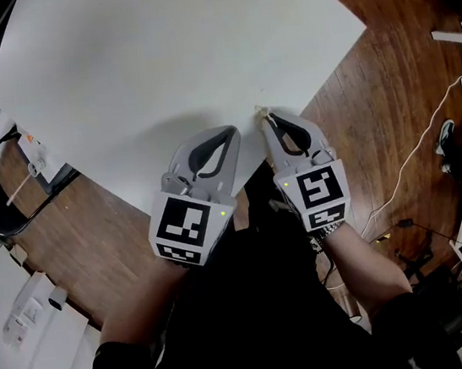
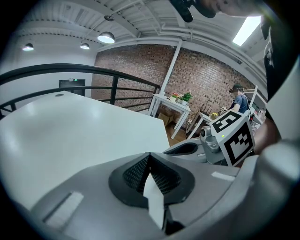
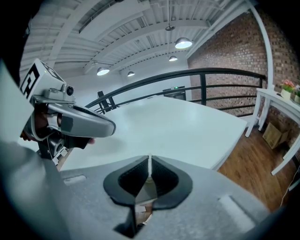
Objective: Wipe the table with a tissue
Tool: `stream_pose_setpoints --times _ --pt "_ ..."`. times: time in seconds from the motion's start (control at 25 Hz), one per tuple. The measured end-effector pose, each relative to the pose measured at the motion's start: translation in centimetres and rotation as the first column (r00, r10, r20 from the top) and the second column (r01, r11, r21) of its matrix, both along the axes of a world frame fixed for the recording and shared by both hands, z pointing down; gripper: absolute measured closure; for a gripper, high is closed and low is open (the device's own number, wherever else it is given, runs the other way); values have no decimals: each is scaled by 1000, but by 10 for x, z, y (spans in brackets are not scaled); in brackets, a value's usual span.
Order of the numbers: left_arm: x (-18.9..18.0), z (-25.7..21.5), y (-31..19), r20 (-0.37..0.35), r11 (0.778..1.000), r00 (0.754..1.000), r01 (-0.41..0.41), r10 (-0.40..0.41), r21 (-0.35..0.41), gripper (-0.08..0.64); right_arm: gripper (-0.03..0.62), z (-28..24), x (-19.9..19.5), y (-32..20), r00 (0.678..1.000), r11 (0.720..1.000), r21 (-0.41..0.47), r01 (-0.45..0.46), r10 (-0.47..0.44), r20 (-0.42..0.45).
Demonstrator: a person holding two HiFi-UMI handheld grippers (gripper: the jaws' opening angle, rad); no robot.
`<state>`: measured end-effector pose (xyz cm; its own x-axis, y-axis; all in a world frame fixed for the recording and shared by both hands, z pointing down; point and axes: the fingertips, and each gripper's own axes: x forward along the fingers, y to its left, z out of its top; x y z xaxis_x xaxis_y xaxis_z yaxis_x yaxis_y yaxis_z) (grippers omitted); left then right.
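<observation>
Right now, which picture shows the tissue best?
The left gripper view: the tissue shows as a broad white strip pinched in the left gripper. The right gripper view shows only a thin white edge in the right gripper; the head view shows just a scrap at that gripper's tip.

— How much of the tissue [image 1: 260, 111] shows?
— A sliver at your right gripper [image 1: 268, 119]; its jaws hide the rest.
— And your left gripper [image 2: 149, 157]?
— A white strip [image 2: 153, 197], lower end hidden. The table [image 1: 153, 54] runs off the top edge.
</observation>
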<state>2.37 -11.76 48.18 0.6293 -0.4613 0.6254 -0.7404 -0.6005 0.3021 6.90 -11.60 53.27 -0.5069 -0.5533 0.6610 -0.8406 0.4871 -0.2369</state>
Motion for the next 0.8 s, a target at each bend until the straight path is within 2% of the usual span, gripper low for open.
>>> stream_pose_setpoints --times 0.8 --pt "-2 4 -25 7 1000 1000 29 -29 -10 545 584 2 0 -34 1000 1000 3 25 -25 -18"
